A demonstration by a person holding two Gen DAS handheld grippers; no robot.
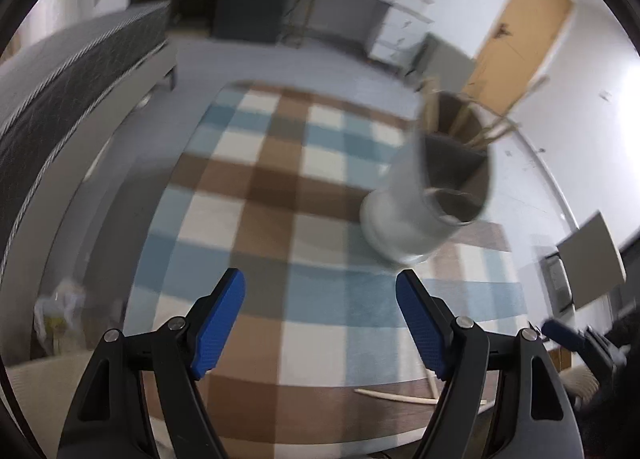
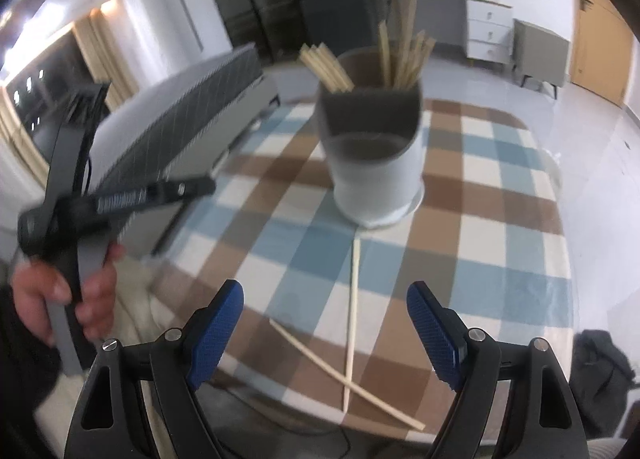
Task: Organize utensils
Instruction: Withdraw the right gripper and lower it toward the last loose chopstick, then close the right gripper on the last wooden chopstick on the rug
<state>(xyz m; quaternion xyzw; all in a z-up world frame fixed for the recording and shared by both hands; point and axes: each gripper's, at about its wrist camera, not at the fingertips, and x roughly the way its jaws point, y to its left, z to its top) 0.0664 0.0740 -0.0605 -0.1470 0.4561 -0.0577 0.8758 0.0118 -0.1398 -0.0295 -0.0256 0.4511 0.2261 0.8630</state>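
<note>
Utensil holder (image 2: 374, 151) stood upright on checked tablecloth (image 2: 500, 219), toward far side, chopstick bundles (image 2: 404, 55) held in its compartments. Two loose chopsticks (image 2: 352, 311) seen crossed on cloth nearer right gripper (image 2: 325, 333). Left gripper (image 1: 320, 323) and right gripper both spread wide, nothing gripped.

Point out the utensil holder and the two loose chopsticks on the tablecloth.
utensil holder (image 2: 376, 179), right wrist view, front of its white wall.
two loose chopsticks (image 2: 352, 311), right wrist view, mid-shaft of the upright one; they cross nearer the camera.
</note>
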